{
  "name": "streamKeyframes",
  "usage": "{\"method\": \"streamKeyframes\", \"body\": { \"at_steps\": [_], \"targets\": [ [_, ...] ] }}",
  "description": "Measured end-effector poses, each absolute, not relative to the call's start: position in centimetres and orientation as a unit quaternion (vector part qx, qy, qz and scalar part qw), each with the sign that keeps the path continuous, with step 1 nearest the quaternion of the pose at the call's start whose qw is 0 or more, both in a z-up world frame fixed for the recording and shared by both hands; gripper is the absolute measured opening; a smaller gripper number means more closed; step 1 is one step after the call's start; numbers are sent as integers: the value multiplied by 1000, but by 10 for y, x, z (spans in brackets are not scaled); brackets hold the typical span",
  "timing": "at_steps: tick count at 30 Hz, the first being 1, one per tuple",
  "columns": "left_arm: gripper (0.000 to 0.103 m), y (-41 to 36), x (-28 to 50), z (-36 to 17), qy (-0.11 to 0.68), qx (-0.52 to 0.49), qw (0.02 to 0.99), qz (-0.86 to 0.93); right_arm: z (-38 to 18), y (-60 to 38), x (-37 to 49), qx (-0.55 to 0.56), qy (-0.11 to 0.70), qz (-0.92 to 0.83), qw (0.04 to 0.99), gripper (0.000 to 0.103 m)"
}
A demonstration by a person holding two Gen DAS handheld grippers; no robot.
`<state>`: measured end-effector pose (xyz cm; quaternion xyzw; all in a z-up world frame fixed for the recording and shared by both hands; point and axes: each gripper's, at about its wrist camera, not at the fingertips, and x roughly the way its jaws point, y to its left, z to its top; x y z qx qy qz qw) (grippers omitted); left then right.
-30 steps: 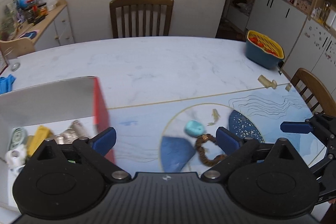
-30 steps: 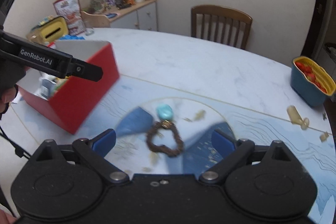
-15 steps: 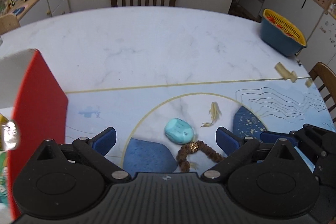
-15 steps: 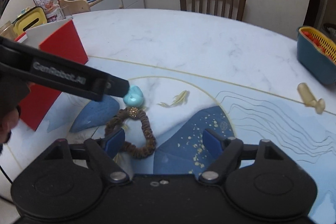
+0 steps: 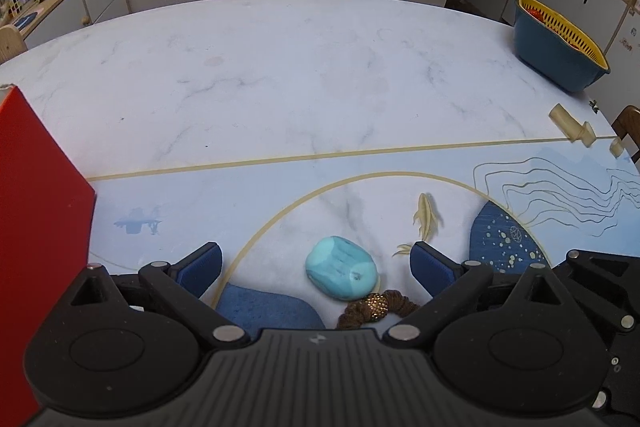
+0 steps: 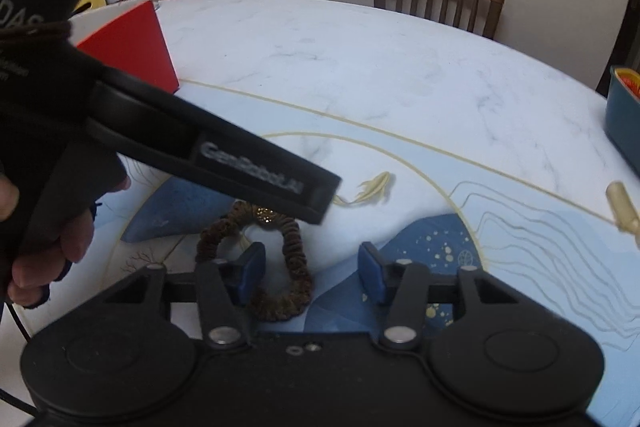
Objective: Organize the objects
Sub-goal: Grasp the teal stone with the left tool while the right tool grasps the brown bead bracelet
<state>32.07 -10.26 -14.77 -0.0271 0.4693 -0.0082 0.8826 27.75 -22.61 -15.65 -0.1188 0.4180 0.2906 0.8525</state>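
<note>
A: Right wrist view: the brown fabric hair scrunchie with a gold bead (image 6: 294, 267) is lying flat on the table (image 6: 360, 67), and the right gripper (image 6: 312, 273) is hanging low over it. A second ago the loop was sitting well ahead of the fingers; now one side of it is passing right between them.

B: And the jaws?

A: They are closing, much narrower than a moment back, yet the blue pads are not pressing the fabric so far. The left pad is sitting inside the ring, the right pad outside with a gap.

B: So a pinch on that side of the ring is probably coming next.

A: That is my reading. The left gripper (image 5: 316, 267) has dropped too; its jaws are standing spread, empty, with the turquoise rounded soap-like lump (image 5: 341, 271) lying on the table between them, just touching the scrunchie's bead.

B: Where would both things go?

A: Likely the red open box (image 5: 36, 227) at the left edge, near the left gripper. The blue basket with a yellow strainer (image 5: 560, 47) is sitting well apart at the far right.
</note>
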Motion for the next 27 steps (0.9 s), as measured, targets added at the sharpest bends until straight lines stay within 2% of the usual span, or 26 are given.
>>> {"method": "streamKeyframes", "body": {
  "at_steps": [2, 4, 5, 10, 12, 13, 15, 17, 27],
  "targets": [
    [95, -105, 321, -149, 466, -25, 884, -7, -158, -227, 277, -125, 414, 290, 854, 42],
    [84, -106, 322, -151, 467, -24, 884, -12, -159, -227, 274, -132, 409, 291, 855, 40],
    [76, -107, 322, -152, 468, -23, 883, -13, -159, -227, 273, -131, 408, 294, 854, 37],
    [63, -109, 318, -151, 462, -20, 886, -15, -159, -230, 268, -138, 402, 298, 854, 17],
    [54, -109, 318, -151, 461, -22, 887, -18, -159, -232, 267, -140, 403, 295, 855, 9],
    [52, -109, 317, -150, 461, -22, 887, -18, -158, -234, 266, -140, 405, 294, 854, 8],
    [41, -110, 316, -150, 460, -19, 888, -19, -158, -240, 265, -140, 406, 289, 856, 7],
    [38, -110, 315, -150, 460, -18, 887, -23, -156, -246, 265, -136, 409, 279, 858, 7],
    [37, -103, 303, -132, 461, -17, 887, -18, -131, -284, 265, -48, 427, 255, 866, 6]
  ]
}}
